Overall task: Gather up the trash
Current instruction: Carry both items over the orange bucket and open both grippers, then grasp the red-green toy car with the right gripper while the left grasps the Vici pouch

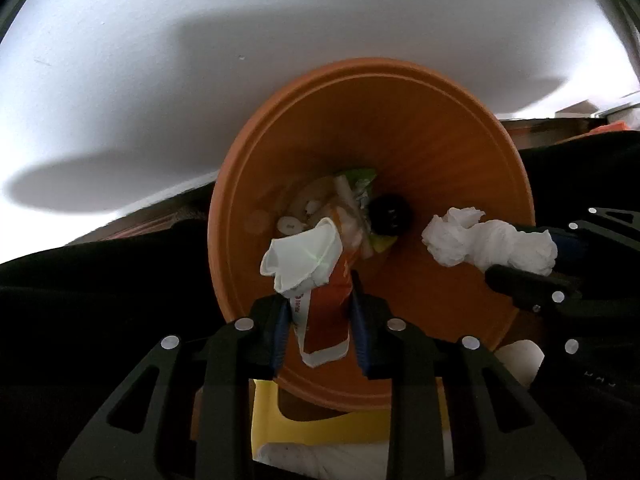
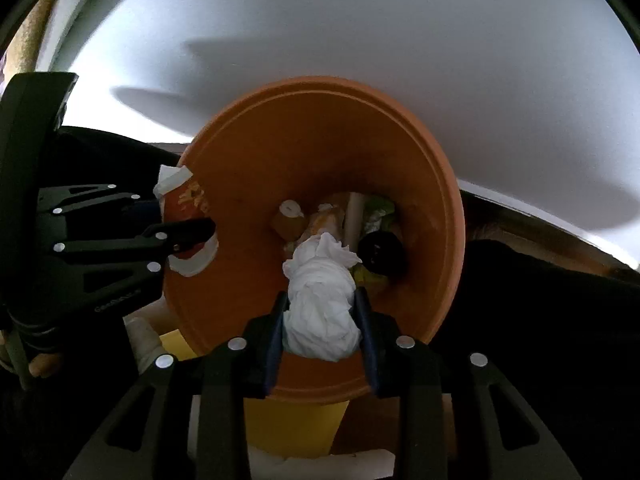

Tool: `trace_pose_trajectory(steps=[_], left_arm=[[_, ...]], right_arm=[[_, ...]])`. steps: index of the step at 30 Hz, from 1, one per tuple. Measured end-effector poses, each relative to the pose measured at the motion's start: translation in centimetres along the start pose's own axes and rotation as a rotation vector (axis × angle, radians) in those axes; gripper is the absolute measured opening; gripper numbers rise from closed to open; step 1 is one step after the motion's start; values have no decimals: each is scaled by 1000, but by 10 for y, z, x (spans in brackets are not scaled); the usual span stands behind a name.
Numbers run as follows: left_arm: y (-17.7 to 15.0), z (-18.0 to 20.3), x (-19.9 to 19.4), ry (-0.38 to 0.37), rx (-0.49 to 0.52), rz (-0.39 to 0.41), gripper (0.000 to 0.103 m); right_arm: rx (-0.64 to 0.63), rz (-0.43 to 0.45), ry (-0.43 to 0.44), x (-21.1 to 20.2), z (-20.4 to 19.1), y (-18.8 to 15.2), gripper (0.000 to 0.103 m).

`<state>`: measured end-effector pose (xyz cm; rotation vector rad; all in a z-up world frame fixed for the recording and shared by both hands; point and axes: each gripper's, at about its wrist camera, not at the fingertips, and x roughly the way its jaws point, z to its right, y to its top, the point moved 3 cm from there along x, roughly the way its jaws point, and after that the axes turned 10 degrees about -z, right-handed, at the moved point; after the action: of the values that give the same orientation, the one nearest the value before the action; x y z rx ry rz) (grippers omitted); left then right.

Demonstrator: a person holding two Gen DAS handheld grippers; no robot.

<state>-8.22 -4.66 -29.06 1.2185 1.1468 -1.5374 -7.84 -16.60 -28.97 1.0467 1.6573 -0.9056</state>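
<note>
An orange bin (image 1: pixel 460 152) (image 2: pixel 248 152) stands open below both grippers, with mixed trash at its bottom (image 1: pixel 344 208) (image 2: pixel 344 216). My left gripper (image 1: pixel 318 316) is shut on a crushed orange-and-white paper cup (image 1: pixel 316 280) and holds it over the bin's near rim; the cup shows at the left in the right wrist view (image 2: pixel 188 204). My right gripper (image 2: pixel 320 320) is shut on a crumpled white tissue (image 2: pixel 320 304) above the bin; the tissue also shows at the right in the left wrist view (image 1: pixel 488 240).
The bin stands against a white wall (image 1: pixel 280 40) (image 2: pixel 360 32). A yellow object (image 1: pixel 312 432) (image 2: pixel 292 428) and white paper lie below the bin's near rim. Dark furniture flanks the bin on both sides.
</note>
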Motion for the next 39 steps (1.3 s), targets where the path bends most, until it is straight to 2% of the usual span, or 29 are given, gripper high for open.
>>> trace_pose_trajectory(steps=[1,2,3,4,5,16,19,22,27,31,34,36,39], left_arm=[[0,0,0,7,0,2,29],[6,5,4,13,-1,3,33],[7,6,4,15,-2,2,48],[7,6,4,26,-5,4,66],[8,5,3,37,-10,8,71],[5,5,-1,12,-16,12,72],[1,9,-14,-40,10,26,72],[-9,14,-35,-87,59,65,72],[-30,18,-91,-96,140,223,72],[-42,18,-142,-70,167,371,74],[-46,14,-183,-61,160,489,80],[-45,11,-205,-77,142,552,82],[-40,8,-222,-92,117,607,83]], right_arm=[[2,-2,1,2,1,1,35],[0,2,-3,0,1,1,42],[4,4,-3,1,3,2,56],[8,9,-7,1,6,5,59],[12,17,-10,1,7,4,59],[39,54,3,-3,11,-9,61],[6,91,4,-20,3,-17,61],[-57,170,-7,-55,-5,-28,61],[-147,293,22,-121,-13,-45,61],[-158,428,121,-192,-9,-41,63],[-100,547,251,-248,5,-24,69],[-24,614,340,-275,22,4,72],[92,649,429,-292,47,50,72]])
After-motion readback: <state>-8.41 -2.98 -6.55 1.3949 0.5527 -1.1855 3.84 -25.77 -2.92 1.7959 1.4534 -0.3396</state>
